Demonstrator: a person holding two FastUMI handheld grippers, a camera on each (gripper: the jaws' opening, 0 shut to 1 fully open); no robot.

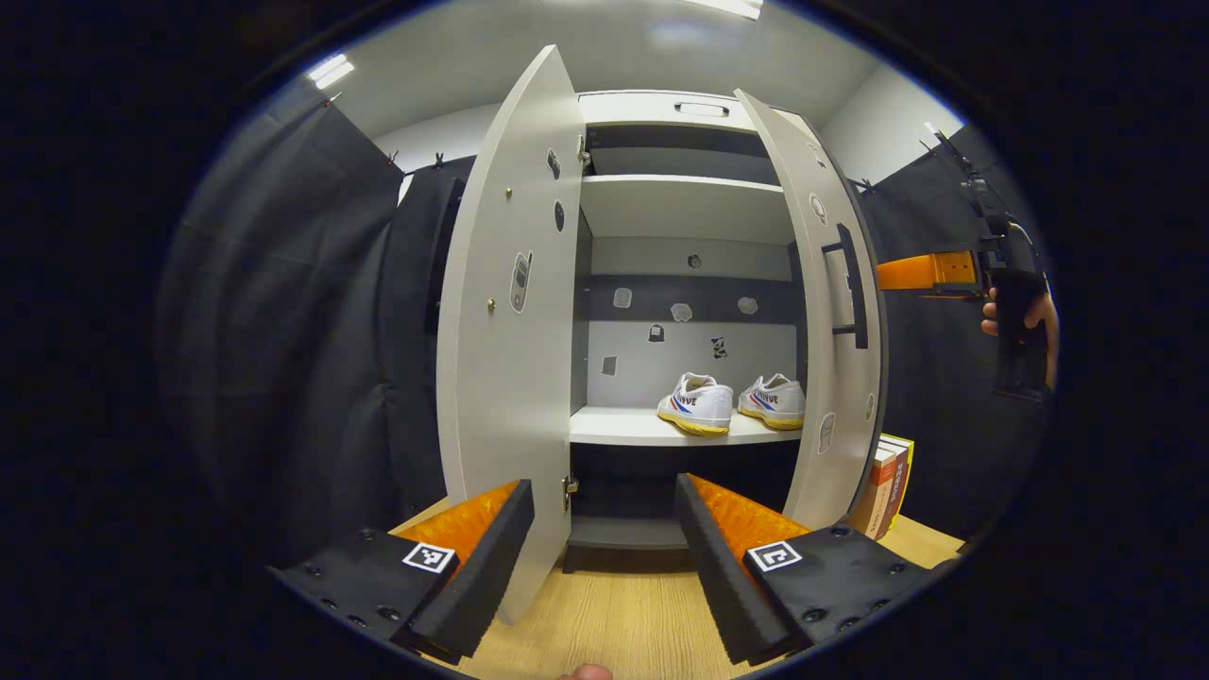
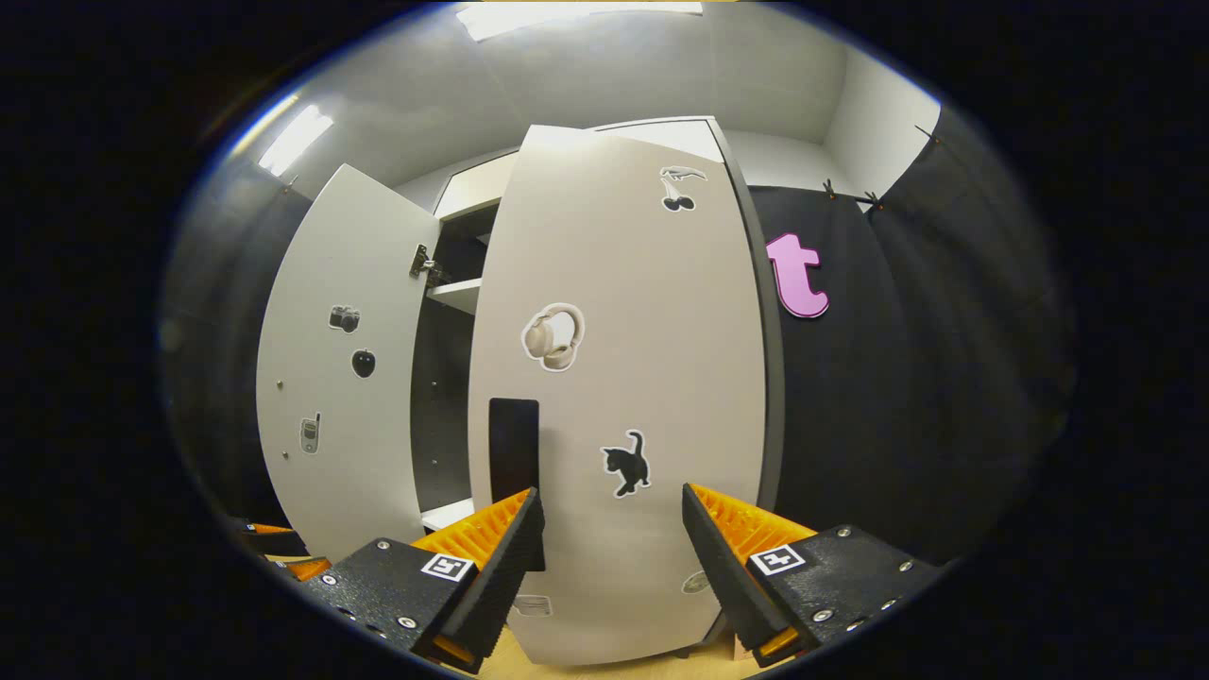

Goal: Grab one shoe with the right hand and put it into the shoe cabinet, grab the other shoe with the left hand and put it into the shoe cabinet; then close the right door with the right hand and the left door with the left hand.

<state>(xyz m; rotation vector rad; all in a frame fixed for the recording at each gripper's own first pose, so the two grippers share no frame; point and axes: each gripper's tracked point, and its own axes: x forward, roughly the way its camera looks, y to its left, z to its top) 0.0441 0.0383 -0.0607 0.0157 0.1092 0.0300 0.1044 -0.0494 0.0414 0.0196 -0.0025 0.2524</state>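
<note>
White canvas shoes, two of them: left shoe [image 1: 697,404] and right shoe [image 1: 774,400], side by side on the middle shelf [image 1: 623,427] of the shoe cabinet [image 1: 680,203], toward 4 o'clock in the opening, heels out. Shoe part of the job judged done; doors left to close

Left gripper [image 1: 604,552] held back from the cabinet, jaws spread, nothing between them, aimed at the gap between both doors. Right gripper [image 2: 612,557] close up on the outer face of the right door [image 2: 623,378], jaws spread, empty, not clearly touching the panel. Seen from the left gripper view, that same tool with a hand [image 1: 1025,321] around it sits at 3 o'clock, beyond the door's edge

Right door probably light, stiff board on hinges, smooth and a bit slippery on its flat face; likely swings freely with a push. Best contact judged to be the flat outer face near the free edge, or the dark bar handle [image 2: 514,453] at 7 o'clock, rather than a pinch. Left door [image 1: 510,340] wide open, at 9 o'clock, same build, inner face toward the camera

Around: books [image 1: 888,486] leaning on the wooden desk [image 1: 614,614] just beside the right door's foot at 4 o'clock, on its outer side, so likely clear of the closing swing. Shoes look far enough in not to catch the doors, though hard to be sure
</note>
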